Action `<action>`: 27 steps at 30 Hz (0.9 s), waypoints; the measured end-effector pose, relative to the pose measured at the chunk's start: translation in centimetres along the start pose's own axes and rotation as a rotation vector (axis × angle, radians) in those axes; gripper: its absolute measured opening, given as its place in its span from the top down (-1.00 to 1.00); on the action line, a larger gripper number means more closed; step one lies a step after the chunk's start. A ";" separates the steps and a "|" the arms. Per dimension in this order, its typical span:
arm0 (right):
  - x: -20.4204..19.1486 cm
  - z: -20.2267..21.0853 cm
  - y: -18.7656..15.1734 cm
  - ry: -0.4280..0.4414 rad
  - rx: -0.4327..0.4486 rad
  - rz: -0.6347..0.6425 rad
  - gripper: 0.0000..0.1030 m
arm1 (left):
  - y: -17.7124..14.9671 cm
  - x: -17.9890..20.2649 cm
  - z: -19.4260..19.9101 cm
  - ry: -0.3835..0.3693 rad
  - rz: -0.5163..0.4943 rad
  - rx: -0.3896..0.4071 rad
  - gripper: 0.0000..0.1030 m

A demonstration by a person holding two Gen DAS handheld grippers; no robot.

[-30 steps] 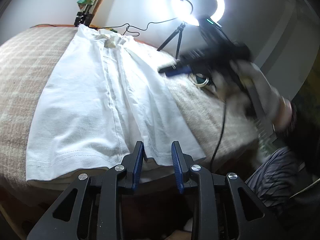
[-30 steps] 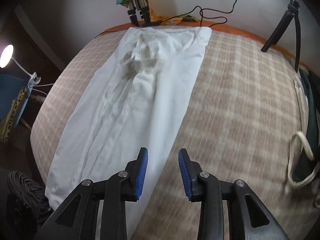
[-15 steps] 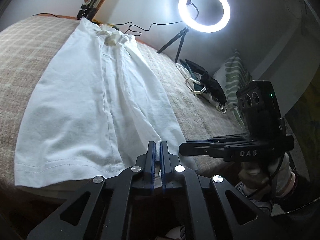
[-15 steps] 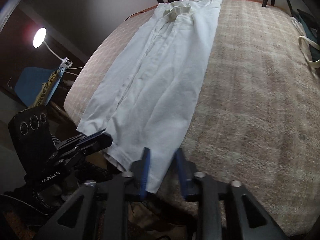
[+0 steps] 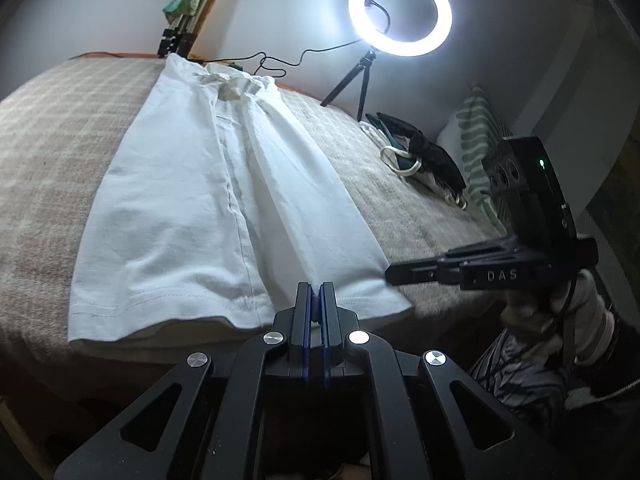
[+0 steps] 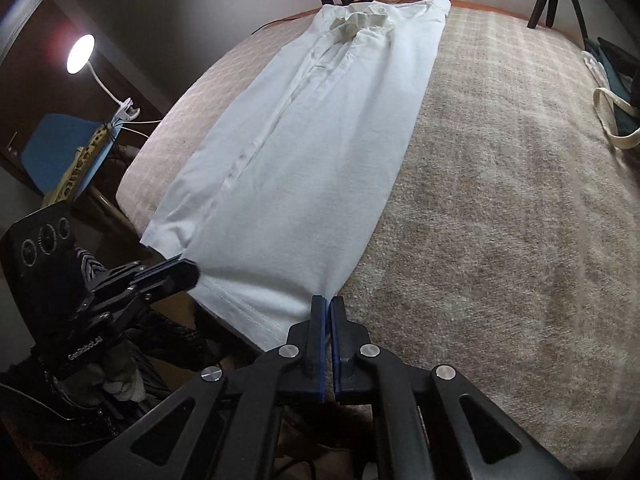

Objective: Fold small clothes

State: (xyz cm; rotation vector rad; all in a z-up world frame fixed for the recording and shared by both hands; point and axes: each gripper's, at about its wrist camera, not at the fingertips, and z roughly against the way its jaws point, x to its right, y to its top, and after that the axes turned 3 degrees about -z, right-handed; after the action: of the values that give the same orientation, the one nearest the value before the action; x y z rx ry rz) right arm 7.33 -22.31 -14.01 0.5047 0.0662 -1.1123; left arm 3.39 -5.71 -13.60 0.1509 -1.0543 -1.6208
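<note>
While the white garment (image 5: 224, 208) lies flat lengthwise on the bed (image 6: 500, 208) w/ sides already folded in, left gripper (image 5: 316, 304) and right gripper (image 6: 327, 320) both pinch its near hem, so crosswise folds remain, prob. next.

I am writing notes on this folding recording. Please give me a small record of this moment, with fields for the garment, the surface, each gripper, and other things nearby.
garment: white shirt, lying lengthwise, sides folded in, collar at the far end
surface: beige checked blanket on a bed
left gripper: shut on the near hem of the shirt
right gripper: shut on the near right corner of the hem
lights: ring light on a small tripod, clip lamp
other: dark bag with cream straps on the blanket
</note>
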 end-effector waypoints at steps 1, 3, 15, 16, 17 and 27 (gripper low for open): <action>0.0 0.2 0.0 -0.022 0.001 0.009 0.99 | -0.2 0.0 0.2 0.003 -0.011 -0.013 0.95; 0.2 0.8 0.0 -0.066 0.020 0.015 0.87 | -0.4 0.0 0.8 0.010 -0.017 -0.022 0.95; 1.8 0.8 -0.6 0.022 0.074 -0.105 0.37 | 0.9 -6.3 6.9 0.174 0.108 0.011 0.09; 1.8 0.8 -0.6 0.026 0.076 -0.108 0.37 | 1.1 -7.3 7.0 0.186 0.134 0.009 0.09; 1.7 0.9 -0.7 0.031 0.080 -0.112 0.36 | 1.2 -7.8 6.8 0.200 0.143 0.004 0.09; -0.4 0.4 -0.6 -0.055 0.081 -0.033 0.32 | 1.2 -4.7 2.8 0.303 -0.178 -0.124 0.09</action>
State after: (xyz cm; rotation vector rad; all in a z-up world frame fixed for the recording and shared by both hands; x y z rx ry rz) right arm 6.53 -22.34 -13.78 0.5463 -0.0188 -1.1635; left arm 4.23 -0.24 -13.07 0.4033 -0.7219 -1.7522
